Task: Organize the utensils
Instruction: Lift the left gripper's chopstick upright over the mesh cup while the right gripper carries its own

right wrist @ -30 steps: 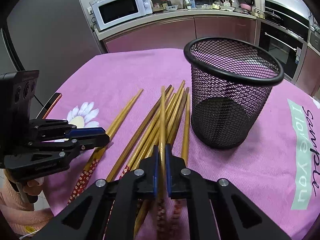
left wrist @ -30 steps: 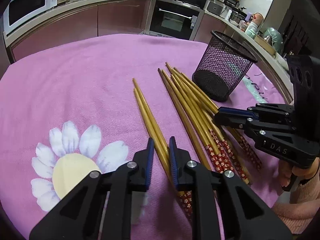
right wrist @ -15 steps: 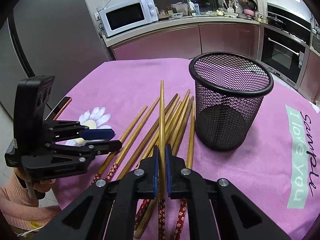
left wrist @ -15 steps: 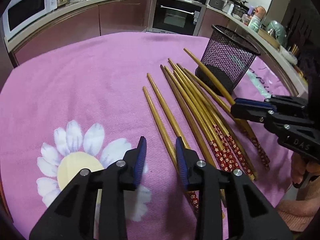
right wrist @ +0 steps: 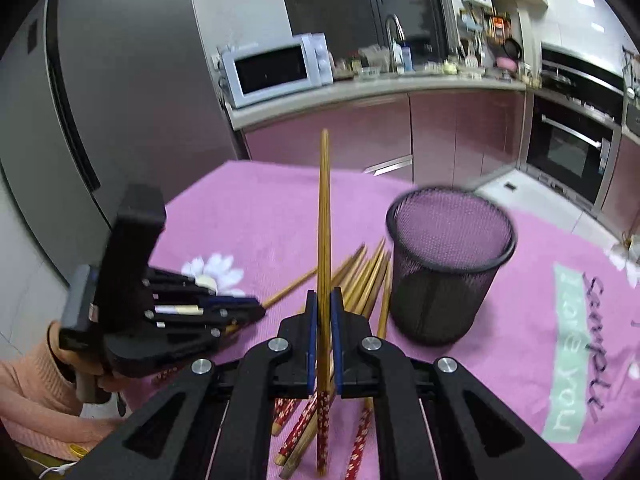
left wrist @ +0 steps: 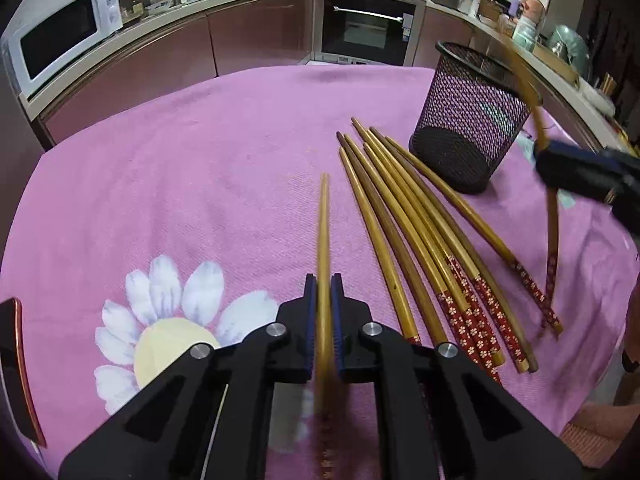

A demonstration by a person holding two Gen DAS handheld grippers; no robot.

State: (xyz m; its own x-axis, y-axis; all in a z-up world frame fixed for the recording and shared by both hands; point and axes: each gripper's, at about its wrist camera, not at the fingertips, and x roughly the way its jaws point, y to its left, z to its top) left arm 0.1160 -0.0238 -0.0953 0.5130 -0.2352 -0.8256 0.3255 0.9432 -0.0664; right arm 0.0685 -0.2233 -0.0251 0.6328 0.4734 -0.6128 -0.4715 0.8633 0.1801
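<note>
My left gripper is shut on a bamboo chopstick and holds it just above the pink cloth. Several more chopsticks with red flowered ends lie in a fan to its right. A black mesh cup stands upright at the far right. My right gripper is shut on another chopstick and holds it raised, tip up, left of the mesh cup. The right gripper also shows blurred in the left wrist view. The left gripper shows in the right wrist view.
The pink cloth with a white flower print covers the round table. A dark red-edged object lies at the table's left edge. Kitchen counters, a microwave and an oven stand beyond.
My left gripper has shut on a chopstick and lifted it off the cloth. My right gripper has risen and tilted its chopstick upward, nearer the mesh cup.
</note>
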